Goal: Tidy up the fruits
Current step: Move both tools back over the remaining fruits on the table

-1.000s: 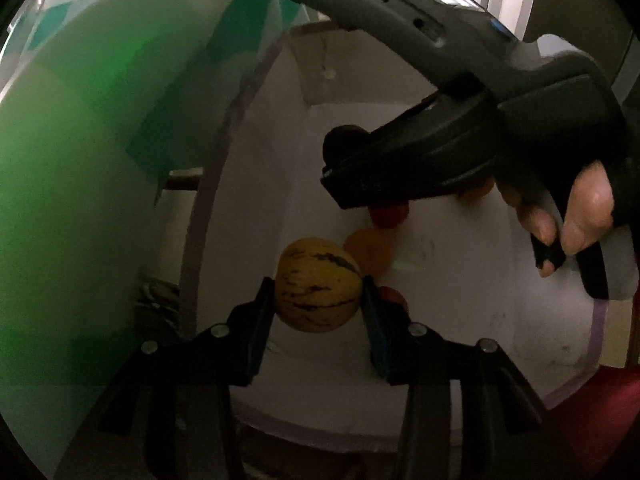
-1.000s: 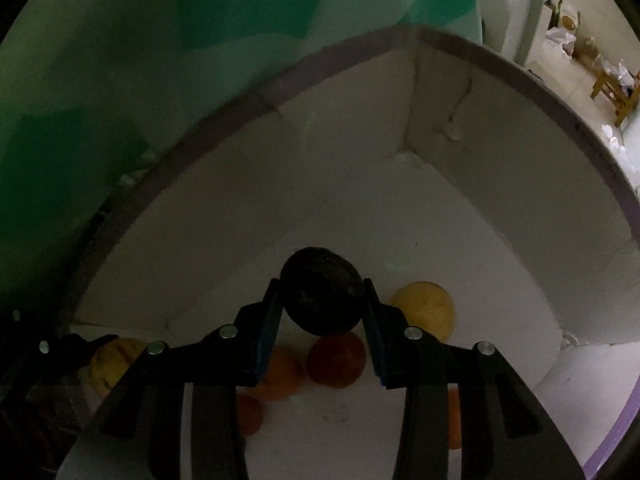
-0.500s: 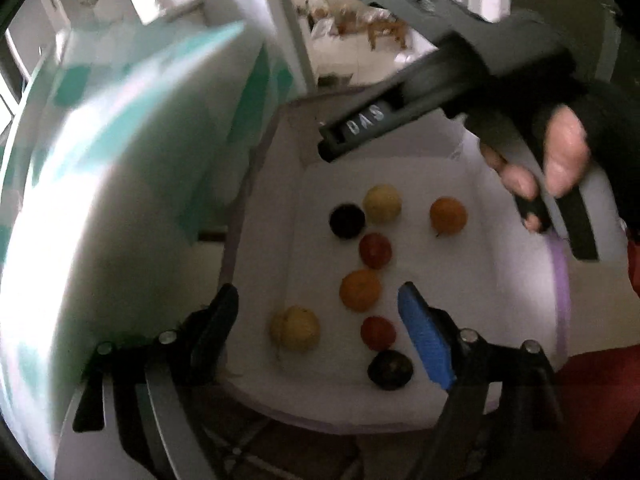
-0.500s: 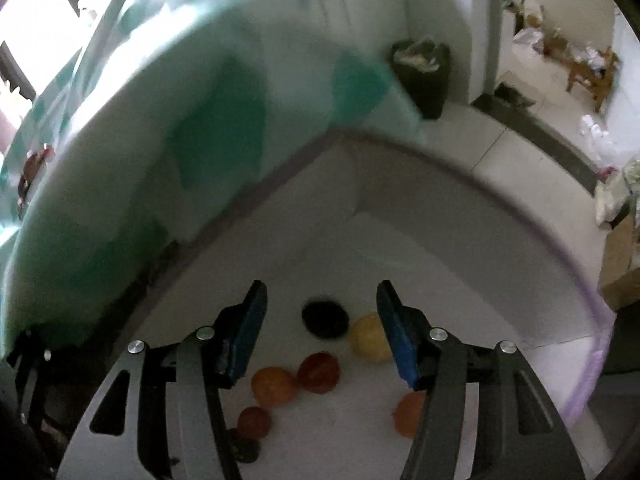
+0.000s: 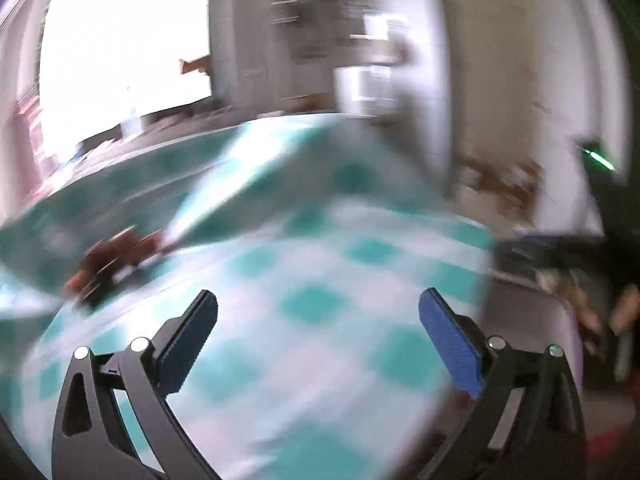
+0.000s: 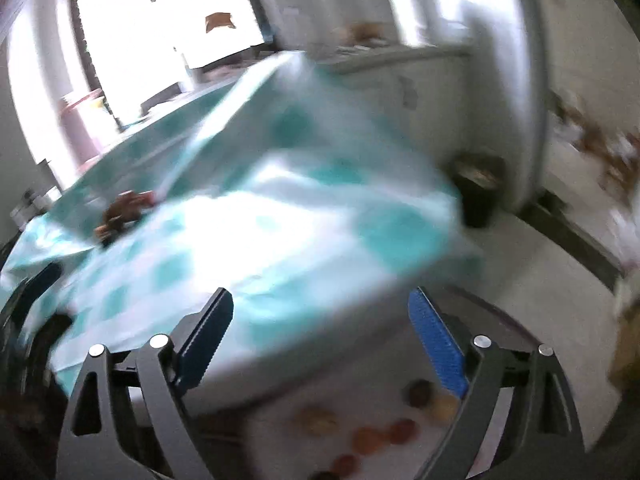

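Observation:
Both views are blurred by motion. My left gripper [image 5: 318, 330] is open and empty, held over the teal-and-white checked tablecloth [image 5: 304, 320]. My right gripper [image 6: 320, 330] is open and empty above the white box [image 6: 492, 332]. Several fruits lie on the box floor [image 6: 380, 436]: orange, red and dark ones, among them a yellowish one [image 6: 316, 420]. A brownish clump of fruit [image 5: 116, 256] lies on the table at the left; it also shows in the right wrist view [image 6: 124, 210].
The table edge runs across both views, with the white box below it on the right. A dark bin [image 6: 478, 188] stands on the tiled floor beyond the table. A bright window [image 6: 168, 20] is at the back. The other hand [image 5: 600, 308] shows at the right edge.
Both grippers let go of their fruits in the box, opened wide and rose out of it. The views now tilt up toward the table top.

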`<state>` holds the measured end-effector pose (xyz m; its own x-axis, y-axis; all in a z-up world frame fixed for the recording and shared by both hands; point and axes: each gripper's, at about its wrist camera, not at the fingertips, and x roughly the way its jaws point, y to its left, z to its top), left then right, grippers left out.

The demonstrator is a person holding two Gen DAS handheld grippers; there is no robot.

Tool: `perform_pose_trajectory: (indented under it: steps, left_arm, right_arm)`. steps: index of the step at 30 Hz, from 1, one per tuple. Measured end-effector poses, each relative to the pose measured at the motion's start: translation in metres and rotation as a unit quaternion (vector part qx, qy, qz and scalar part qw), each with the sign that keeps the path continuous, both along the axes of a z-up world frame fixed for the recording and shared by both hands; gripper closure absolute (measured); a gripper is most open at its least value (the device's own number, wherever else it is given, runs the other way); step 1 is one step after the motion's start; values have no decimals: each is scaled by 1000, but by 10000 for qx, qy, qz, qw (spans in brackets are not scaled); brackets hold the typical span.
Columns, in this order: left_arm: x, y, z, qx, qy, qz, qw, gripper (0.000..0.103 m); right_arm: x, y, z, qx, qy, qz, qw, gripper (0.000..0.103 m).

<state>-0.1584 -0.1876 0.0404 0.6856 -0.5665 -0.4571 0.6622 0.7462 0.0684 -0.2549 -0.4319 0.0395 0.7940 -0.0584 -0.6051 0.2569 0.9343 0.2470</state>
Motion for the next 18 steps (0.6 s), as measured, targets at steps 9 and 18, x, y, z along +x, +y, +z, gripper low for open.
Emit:
perform_pose_trajectory:
  steps: [9,18]
  left_arm:
    - [134,191,13,-652,844,2935,9500,2]
    - [164,299,-4,-1755,1679,4075,8803,2]
  right_arm:
    - [125,147,0,-457,394,1487,9870,16]
    - [271,243,14,-1499,275,1637,9747,16]
